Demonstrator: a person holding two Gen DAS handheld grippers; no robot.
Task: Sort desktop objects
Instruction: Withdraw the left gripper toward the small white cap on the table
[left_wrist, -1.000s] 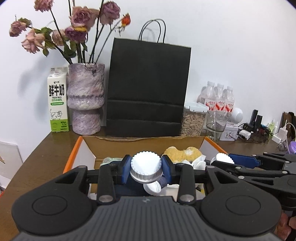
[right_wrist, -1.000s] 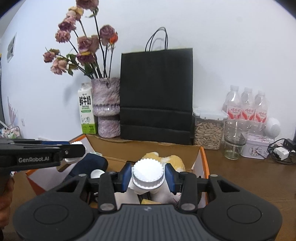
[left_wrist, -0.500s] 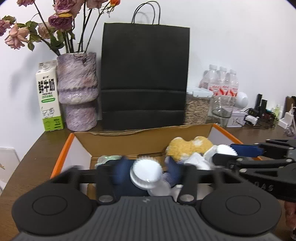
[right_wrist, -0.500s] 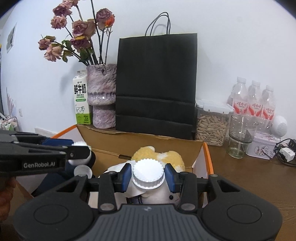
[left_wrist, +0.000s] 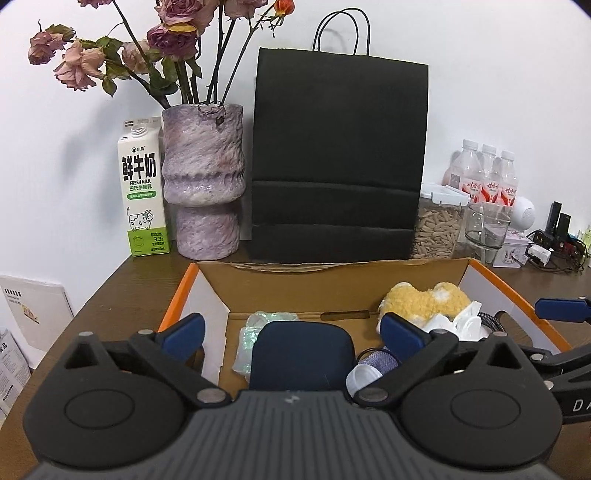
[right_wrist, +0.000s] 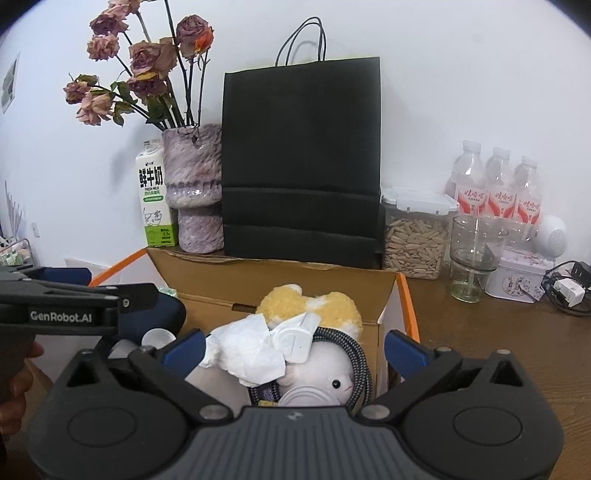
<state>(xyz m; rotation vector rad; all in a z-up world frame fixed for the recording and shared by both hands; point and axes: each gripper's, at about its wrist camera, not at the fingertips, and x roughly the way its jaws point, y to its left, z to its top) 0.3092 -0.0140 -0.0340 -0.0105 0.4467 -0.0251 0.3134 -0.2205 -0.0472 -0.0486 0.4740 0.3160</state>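
Observation:
An open cardboard box (left_wrist: 332, 291) with orange edges sits before me, also in the right wrist view (right_wrist: 280, 284). My left gripper (left_wrist: 291, 334) is open and empty above a dark blue object (left_wrist: 301, 356) and a white ribbed cap (left_wrist: 364, 376) in the box. My right gripper (right_wrist: 293, 343) is open and empty above a yellow plush (right_wrist: 314, 304), crumpled tissue (right_wrist: 247, 350), a white plush toy (right_wrist: 328, 373), a braided cable and a white ribbed cap (right_wrist: 304, 397). The yellow plush also shows in the left wrist view (left_wrist: 421, 301).
Behind the box stand a black paper bag (left_wrist: 338, 158), a purple vase of dried roses (left_wrist: 203, 177) and a milk carton (left_wrist: 144, 188). At the back right are a seed jar (right_wrist: 413, 232), a glass (right_wrist: 472, 254), water bottles (right_wrist: 495, 184) and chargers.
Both grippers have opened and let go of their white ribbed caps, which now lie in the box. Both cameras have moved closer to the box.

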